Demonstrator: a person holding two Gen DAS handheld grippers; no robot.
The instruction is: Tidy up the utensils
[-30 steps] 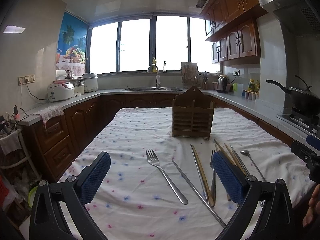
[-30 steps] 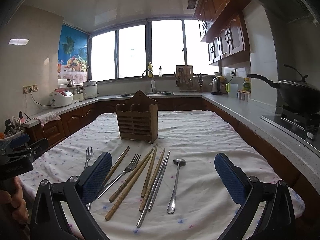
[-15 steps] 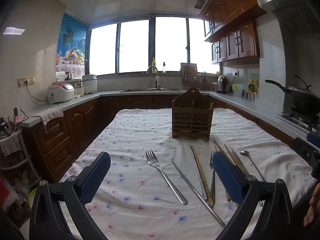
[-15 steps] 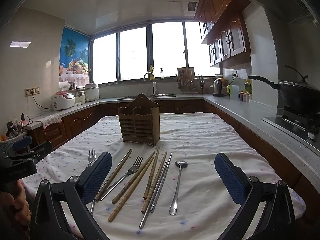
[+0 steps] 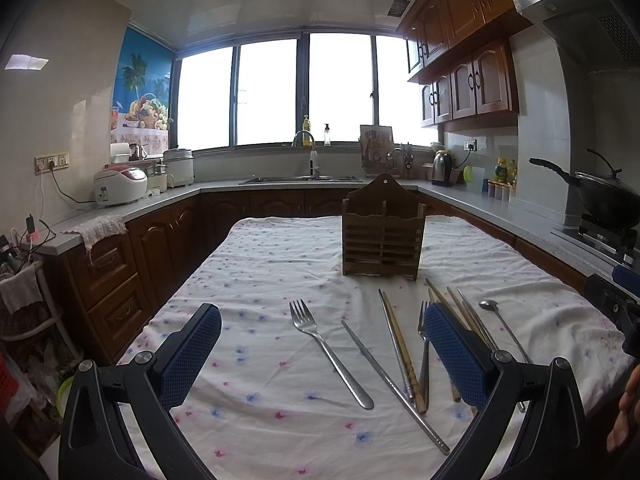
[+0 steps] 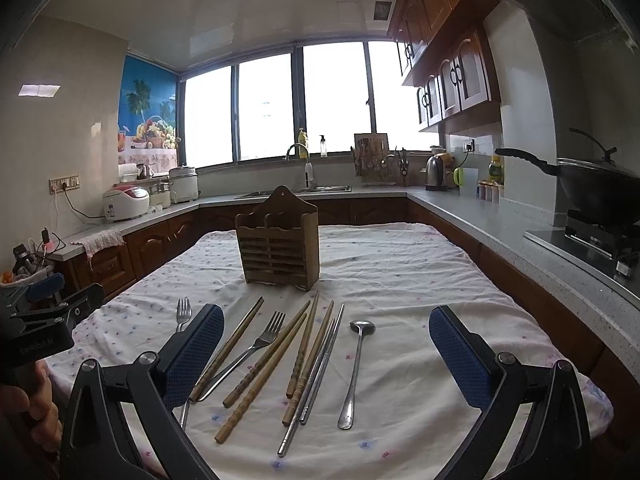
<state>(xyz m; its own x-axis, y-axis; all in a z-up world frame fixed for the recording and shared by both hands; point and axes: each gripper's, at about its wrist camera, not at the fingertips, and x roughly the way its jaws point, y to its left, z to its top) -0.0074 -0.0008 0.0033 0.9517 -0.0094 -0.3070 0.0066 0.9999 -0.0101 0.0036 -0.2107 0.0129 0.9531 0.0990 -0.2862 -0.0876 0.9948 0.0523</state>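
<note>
While both grippers hover over the cloth-covered surface [image 6: 400, 264], each has its jaws wide apart and holds nothing. From the right gripper [image 6: 326, 354], the wooden utensil holder [image 6: 278, 240] stands upright at 12 o'clock on the cloth. Nearer, fanned side by side, lie wooden chopsticks [image 6: 264, 364], a fork [image 6: 256, 346], metal chopsticks [image 6: 316, 376] and a spoon [image 6: 356, 364] at about 1 o'clock. A second fork [image 6: 183, 312] lies at 10 o'clock, partly behind the blue pad. At 9 o'clock the left gripper [image 5: 322, 356] shows, gripped by a hand [image 6: 28, 412]; its black body carries pale lettering, too blurred to read. From the left gripper's own camera, that lone fork sits just ahead, a single metal chopstick [image 5: 394, 386] beside it. A rice cooker [image 6: 125, 203] bears a label I cannot read.
</note>
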